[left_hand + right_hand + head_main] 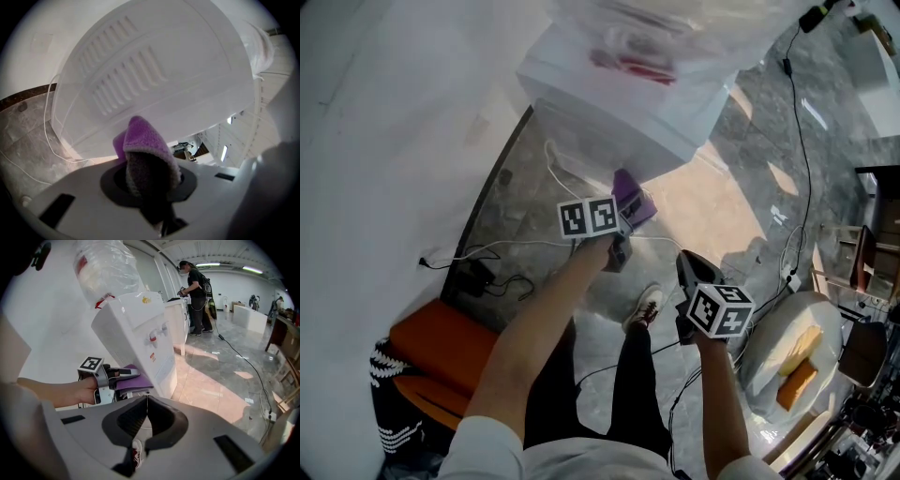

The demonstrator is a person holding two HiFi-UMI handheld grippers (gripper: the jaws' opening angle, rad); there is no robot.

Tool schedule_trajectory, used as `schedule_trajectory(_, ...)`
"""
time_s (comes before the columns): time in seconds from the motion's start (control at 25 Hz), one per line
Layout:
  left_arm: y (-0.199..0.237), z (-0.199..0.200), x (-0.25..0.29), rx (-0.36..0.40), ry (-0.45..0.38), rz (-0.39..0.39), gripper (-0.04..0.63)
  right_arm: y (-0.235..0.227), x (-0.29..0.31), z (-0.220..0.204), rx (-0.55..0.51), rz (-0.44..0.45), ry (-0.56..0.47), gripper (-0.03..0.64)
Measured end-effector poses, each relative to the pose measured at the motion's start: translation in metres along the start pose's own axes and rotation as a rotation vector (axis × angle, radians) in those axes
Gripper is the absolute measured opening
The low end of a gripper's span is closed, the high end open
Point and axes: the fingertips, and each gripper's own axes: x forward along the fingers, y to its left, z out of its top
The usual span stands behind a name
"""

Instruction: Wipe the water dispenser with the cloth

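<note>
The white water dispenser (619, 103) stands against the wall with a clear bottle (101, 268) on top. My left gripper (623, 225) is shut on a purple cloth (633, 199), which it holds against the dispenser's lower side. In the left gripper view the cloth (143, 140) drapes over the jaws, just in front of the vented side panel (154, 70). My right gripper (694, 272) hangs to the right, away from the dispenser. Its jaws are shut with nothing between them (147, 401). The right gripper view shows the dispenser (140, 338) from its front corner, with the left gripper (119, 376) and cloth (133, 380) beside it.
White cables (487, 248) and a black adapter (473, 277) lie on the marble floor by the wall. An orange seat (441, 352) sits at lower left. A white round table (797, 323) stands at right. A black cord (802, 141) crosses the floor. A person (194, 287) stands far behind.
</note>
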Motion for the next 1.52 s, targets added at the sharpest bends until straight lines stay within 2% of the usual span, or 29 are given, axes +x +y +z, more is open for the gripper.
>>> schedule_trajectory(0.08,0.017,-0.005,-0.011,-0.007,-0.013,0.031,0.067,0.003,0.004,-0.001,-0.011,0.006,0.006,0.015)
schedule_trajectory(0.32,0.124,0.008,-0.065,-0.142,-0.136,0.249,0.067,0.018,0.040,-0.004,-0.047,0.018,0.034,0.015)
schedule_trajectory(0.4,0.156,0.018,-0.087,-0.135,-0.166,0.314,0.068,0.030,0.054,-0.006,-0.074,0.032,0.051,0.015)
schedule_trajectory(0.56,0.210,0.039,-0.114,-0.052,-0.177,0.427,0.069,0.053,0.088,-0.010,-0.092,0.054,0.087,0.015)
schedule_trajectory(0.64,0.233,0.047,-0.115,-0.036,-0.170,0.437,0.069,0.063,0.107,-0.013,-0.108,0.058,0.107,0.015)
schedule_trajectory(0.84,0.291,0.051,-0.096,-0.079,-0.145,0.458,0.069,0.078,0.148,-0.013,-0.165,0.053,0.140,0.015)
schedule_trajectory(1.0,0.320,0.063,-0.064,-0.001,-0.143,0.457,0.069,0.075,0.181,-0.014,-0.149,0.063,0.136,0.015)
schedule_trajectory(1.08,0.335,0.070,-0.049,0.010,-0.149,0.438,0.069,0.072,0.198,-0.020,-0.152,0.061,0.151,0.015)
schedule_trajectory(1.24,0.353,0.089,-0.023,-0.045,-0.183,0.400,0.069,0.060,0.219,-0.033,-0.134,0.054,0.182,0.015)
schedule_trajectory(1.36,0.352,0.096,-0.005,-0.057,-0.193,0.384,0.069,0.053,0.222,-0.038,-0.108,0.057,0.187,0.015)
schedule_trajectory(1.44,0.350,0.095,0.004,-0.021,-0.171,0.380,0.069,0.052,0.222,-0.042,-0.095,0.069,0.174,0.015)
schedule_trajectory(1.52,0.345,0.093,0.012,0.056,-0.136,0.388,0.069,0.052,0.219,-0.044,-0.104,0.084,0.161,0.015)
